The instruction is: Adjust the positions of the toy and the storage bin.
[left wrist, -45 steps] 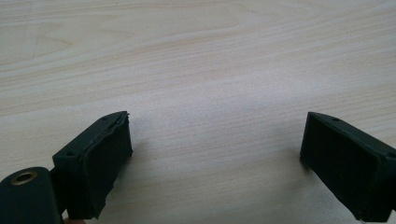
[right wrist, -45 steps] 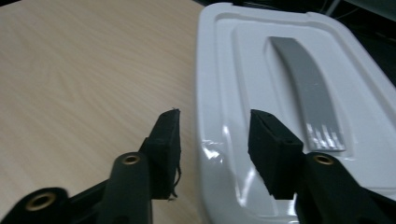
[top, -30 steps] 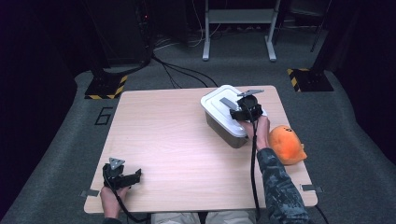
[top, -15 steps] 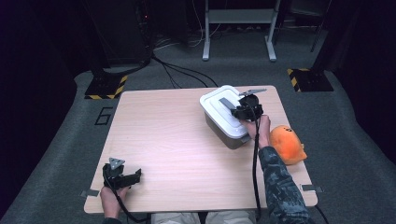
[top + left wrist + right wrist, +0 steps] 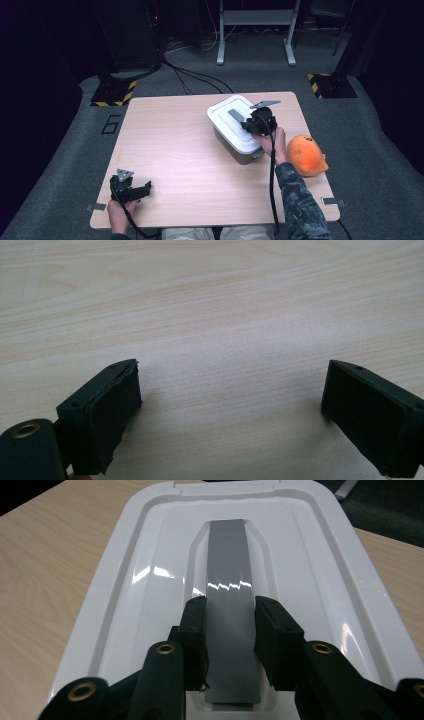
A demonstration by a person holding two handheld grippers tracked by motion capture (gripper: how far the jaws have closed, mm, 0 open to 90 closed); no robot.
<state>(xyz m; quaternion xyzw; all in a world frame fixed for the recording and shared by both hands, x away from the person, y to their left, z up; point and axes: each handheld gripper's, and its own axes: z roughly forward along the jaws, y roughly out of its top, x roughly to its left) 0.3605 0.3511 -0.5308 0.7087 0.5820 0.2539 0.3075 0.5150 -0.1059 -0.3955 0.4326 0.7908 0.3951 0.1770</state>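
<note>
A white lidded box (image 5: 227,131) stands on the right half of the wooden table (image 5: 170,140). Its white lid (image 5: 150,570) has a grey handle strip (image 5: 229,565) along the middle. My right gripper (image 5: 230,605) sits on top of the lid, its two jaws pressed against either side of the grey handle. In the high view the right gripper (image 5: 248,123) is over the lid's near right part. My left gripper (image 5: 145,189) rests at the table's front left corner; the left gripper (image 5: 230,390) is open, with bare wood between its jaws.
An orange plush toy (image 5: 306,155) lies at the table's right edge, just right of my right forearm. Black cables trail from both grippers toward the front edge. Dark floor, equipment stands and cables surround the table.
</note>
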